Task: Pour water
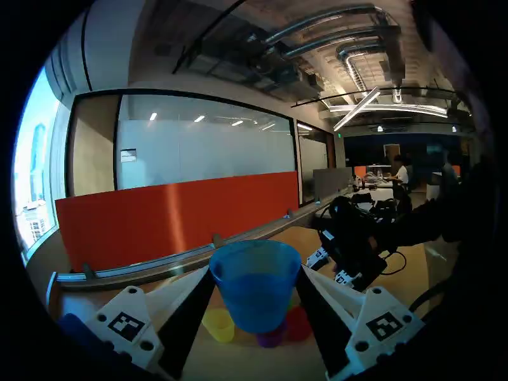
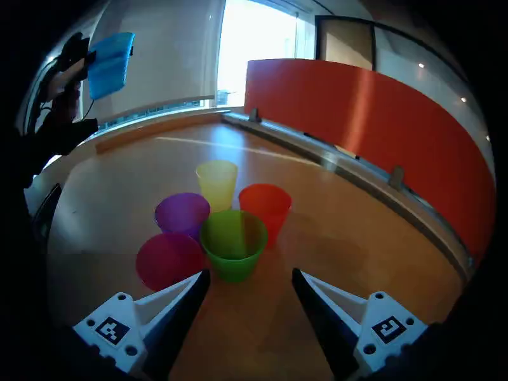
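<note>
Translucent blue cup (image 1: 255,289) is held upright above five clustered cups (image 2: 233,244)

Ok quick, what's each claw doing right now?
Left claw: closed on the translucent blue plastic cup.
Right claw: open, holding nothing.
</note>
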